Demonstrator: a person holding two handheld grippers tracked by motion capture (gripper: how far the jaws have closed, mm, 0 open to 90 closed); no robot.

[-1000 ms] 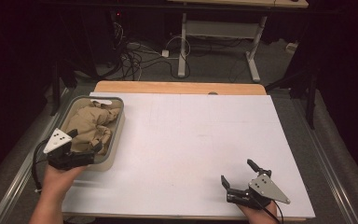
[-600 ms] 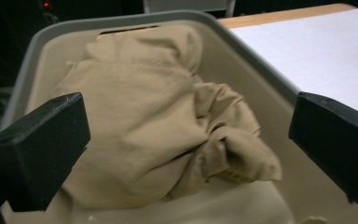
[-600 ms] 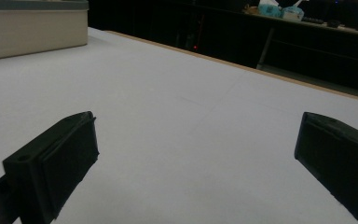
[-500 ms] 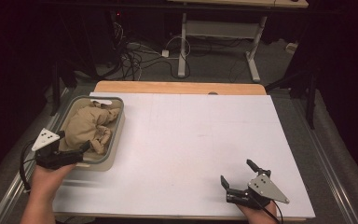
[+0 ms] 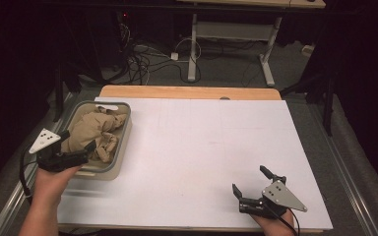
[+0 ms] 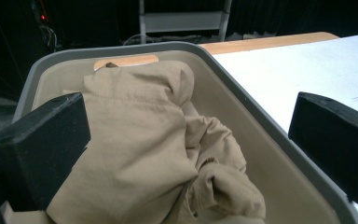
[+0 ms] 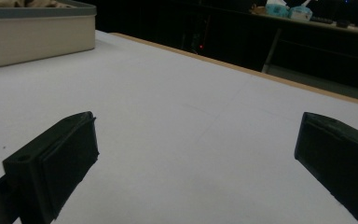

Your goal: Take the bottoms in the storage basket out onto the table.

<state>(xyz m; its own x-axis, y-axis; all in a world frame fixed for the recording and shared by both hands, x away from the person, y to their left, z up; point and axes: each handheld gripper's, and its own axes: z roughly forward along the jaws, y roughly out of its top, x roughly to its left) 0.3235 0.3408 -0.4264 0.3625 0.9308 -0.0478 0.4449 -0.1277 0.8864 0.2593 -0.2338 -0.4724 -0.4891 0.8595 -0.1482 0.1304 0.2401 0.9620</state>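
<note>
Your left gripper (image 5: 74, 156) sits at the near rim of the grey bin (image 5: 120, 147), at 9 o'clock on the bench (image 5: 202, 147), jaws spread wide and empty. A crumpled tan garment (image 6: 158, 154) lies inside the bin, just ahead of those jaws. Your right gripper (image 5: 251, 188) rests at 5 o'clock, jaws wide apart, holding nothing. No readable label or writing anywhere.

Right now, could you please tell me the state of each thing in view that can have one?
Left gripper: open, jaws wide, at the bin's near end.
Right gripper: open, holding nothing, low over the white table.
Tan cloth: crumpled, lying loose inside the bin.
Grey bin: upright on the table's left edge, holding the cloth.
</note>
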